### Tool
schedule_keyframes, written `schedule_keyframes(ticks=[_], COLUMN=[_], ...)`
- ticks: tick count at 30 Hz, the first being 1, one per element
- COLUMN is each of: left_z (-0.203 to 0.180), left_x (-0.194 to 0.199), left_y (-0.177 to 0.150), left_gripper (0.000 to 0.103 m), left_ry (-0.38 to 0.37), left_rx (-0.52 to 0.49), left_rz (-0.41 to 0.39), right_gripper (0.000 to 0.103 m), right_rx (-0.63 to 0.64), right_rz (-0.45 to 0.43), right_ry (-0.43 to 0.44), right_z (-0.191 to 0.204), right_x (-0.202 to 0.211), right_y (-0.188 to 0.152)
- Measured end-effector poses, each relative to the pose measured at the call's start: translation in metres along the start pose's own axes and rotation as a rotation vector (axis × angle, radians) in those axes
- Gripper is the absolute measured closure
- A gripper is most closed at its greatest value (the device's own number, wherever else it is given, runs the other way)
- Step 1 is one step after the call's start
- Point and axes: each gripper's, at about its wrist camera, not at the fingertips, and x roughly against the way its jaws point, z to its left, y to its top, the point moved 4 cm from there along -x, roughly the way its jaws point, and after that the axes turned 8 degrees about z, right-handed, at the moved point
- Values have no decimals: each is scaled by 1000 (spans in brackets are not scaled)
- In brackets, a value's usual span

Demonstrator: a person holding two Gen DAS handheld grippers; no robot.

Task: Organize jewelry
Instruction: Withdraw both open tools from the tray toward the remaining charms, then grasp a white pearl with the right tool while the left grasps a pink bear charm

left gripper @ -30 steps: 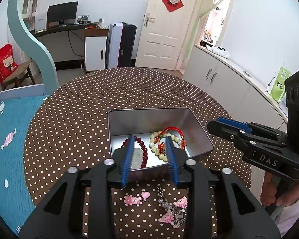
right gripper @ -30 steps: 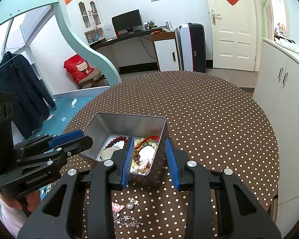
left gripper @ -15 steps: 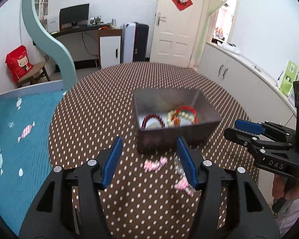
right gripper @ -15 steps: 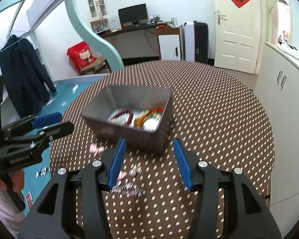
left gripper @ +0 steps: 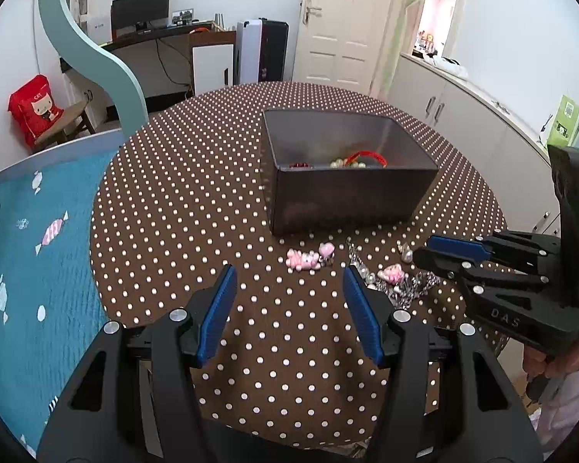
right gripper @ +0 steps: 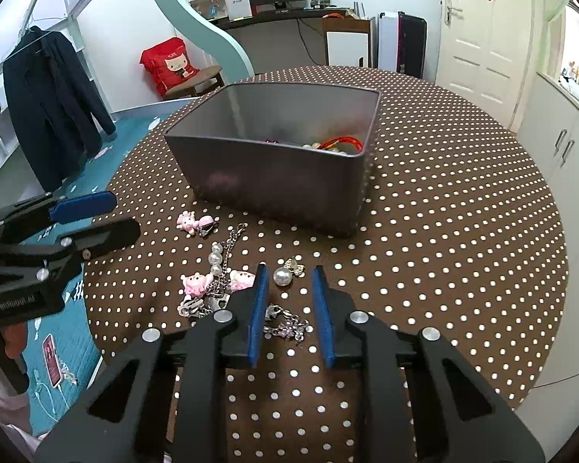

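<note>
I'm lining my right gripper (right gripper: pixel 287 276), jaws parted and empty, on the pearl (right gripper: pixel 282 276) just ahead; left gripper (left gripper: pixel 289 276) hovering wide, empty, tin (right gripper: pixel 274 177) beyond.

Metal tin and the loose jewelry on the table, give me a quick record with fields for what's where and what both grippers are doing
tin: open, on dotted table
in tin: red bracelet, pale beads
loose: pink clip, pearl earring, charm chain
left gripper: open, empty, pink clip ahead
right gripper: open, empty, pearl earring between fingertips
</note>
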Motion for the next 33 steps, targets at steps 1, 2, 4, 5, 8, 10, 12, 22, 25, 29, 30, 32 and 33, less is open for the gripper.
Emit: schedule_keyframes(ticks=[1,2,4,5,8,10,12,22,25,29,30,32,33], left_z=[1,2,2,3,6,8,9,6,3,-1,-2,-3,-3], left_x=[-2,-3,-6,-8,-12,-17,-19,-37,-44,-54,-54,-55,-55], left_y=[-1,-3,-2,-3,-4,-1,-1,15,19,18,18,19,19], left_gripper=[45,45,45,45,45,45,45,45,50,76,79,79,79], left_ry=[0,-2,-3,-3,-6,-7,-8,-7,-4,-28,-30,-22,-21], left_rx=[2,3,5,8,18,25,25,-6,-37,-66,-73,-84,-87], left_rz=[8,13,20,25,33,43,46,45,39,55,47,45,47], right_gripper=[82,83,84,85,88,92,93,93,93,93,93,93,93], right_rx=[4,7,14,21,57,67,73,15,-2,-12,-12,-16,-17], right_rz=[6,9,16,20,18,18,17,3,-7,-7,-7,-3,-2], right_ry=[-4,-6,-3,-5,-32,-33,-25,-15,-25,-20,-21,-18,-18], right_z=[1,1,4,5,9,9,7,-9,-18,-25,-25,-26,-26], right_x=[-2,-3,-7,-9,-13,-14,-15,-6,-1,1,1,0,-1], right_y=[0,1,3,4,5,6,3,9,10,10,10,9,9])
